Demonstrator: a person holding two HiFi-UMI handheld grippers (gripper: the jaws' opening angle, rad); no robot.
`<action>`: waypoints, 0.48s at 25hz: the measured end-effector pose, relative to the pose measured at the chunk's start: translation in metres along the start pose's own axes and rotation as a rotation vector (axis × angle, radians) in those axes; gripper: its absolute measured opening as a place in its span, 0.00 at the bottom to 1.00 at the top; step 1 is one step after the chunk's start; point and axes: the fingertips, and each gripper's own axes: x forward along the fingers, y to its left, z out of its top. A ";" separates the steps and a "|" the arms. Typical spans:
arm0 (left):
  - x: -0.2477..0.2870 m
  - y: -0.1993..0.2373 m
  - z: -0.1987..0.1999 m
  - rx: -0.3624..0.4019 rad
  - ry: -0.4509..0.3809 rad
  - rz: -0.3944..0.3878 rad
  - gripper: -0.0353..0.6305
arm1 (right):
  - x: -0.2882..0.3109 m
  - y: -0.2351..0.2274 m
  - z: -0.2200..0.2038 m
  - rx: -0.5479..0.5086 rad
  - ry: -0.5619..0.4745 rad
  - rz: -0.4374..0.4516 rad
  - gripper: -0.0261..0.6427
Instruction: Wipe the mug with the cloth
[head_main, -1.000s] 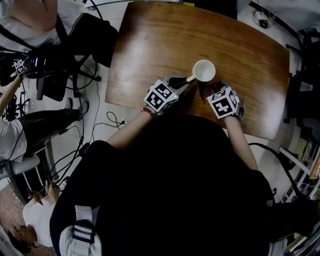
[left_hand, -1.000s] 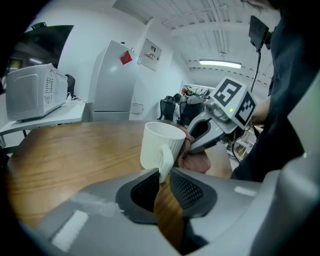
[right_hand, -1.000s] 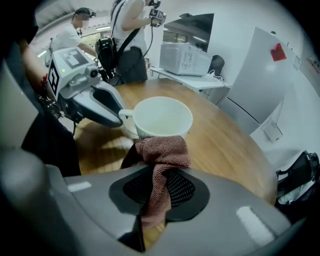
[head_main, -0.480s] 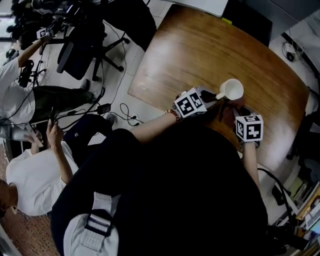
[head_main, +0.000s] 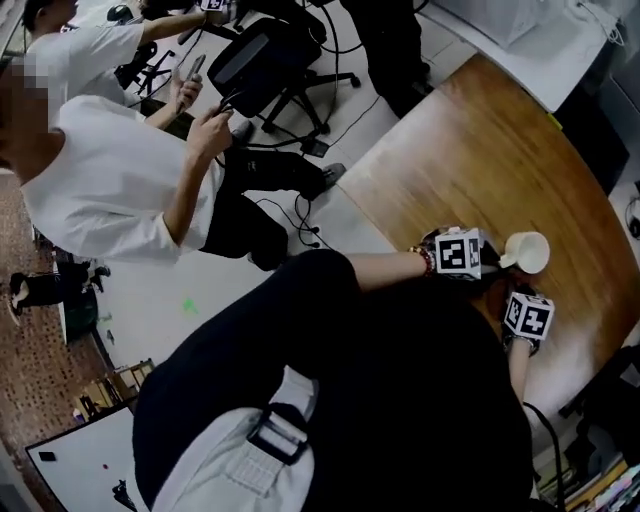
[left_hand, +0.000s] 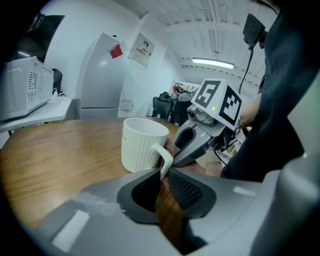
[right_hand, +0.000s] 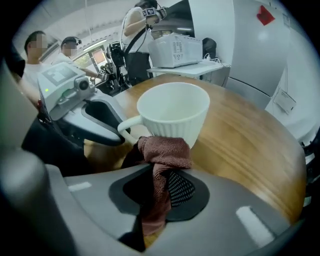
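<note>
My left claw (left_hand: 164, 175) is narrowed down onto the handle (left_hand: 165, 154) of the white mug (right_hand: 172, 115), and the handle runs right into the slit between the jaws. My right claw (right_hand: 162, 182) is pinched shut on the reddish-brown cloth (right_hand: 165, 152). The cloth is bunched above the jaws and pressed against the mug's ribbed wall, just beside the handle, with a tail hanging down between the pads. The mug stands upright on the wooden worktop (right_hand: 240, 135), close to the edge nearest me, mouth up and nothing visible inside it. The worktop is warm brown with a long grain and a soft sheen, its corners are rounded, and nothing else shows on it. Beyond it, seen from the left claw, a tall white cabinet (left_hand: 102, 70) carries a red tag, a sheet of paper (left_hand: 143, 50) is stuck on the white wall, and a strip light (left_hand: 212, 62) glows on the ceiling. From the right claw I see a white boxy appliance (right_hand: 175, 50) on a pale side table. From my head, the pale floor (head_main: 150, 300) beside the worktop holds a black office chair (head_main: 265, 55) and loose cables (head_main: 290, 215). A person in a white shirt (head_main: 110, 180) sits near the chair.
</note>
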 end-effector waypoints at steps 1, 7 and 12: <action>-0.003 0.000 0.000 0.007 -0.007 0.001 0.14 | 0.001 0.003 0.002 -0.005 -0.001 0.003 0.13; -0.023 -0.025 0.001 0.048 -0.027 -0.083 0.13 | -0.054 0.039 0.010 0.024 -0.064 -0.032 0.13; -0.051 0.004 -0.020 0.012 0.006 -0.013 0.13 | -0.052 0.076 0.048 -0.075 -0.131 -0.002 0.13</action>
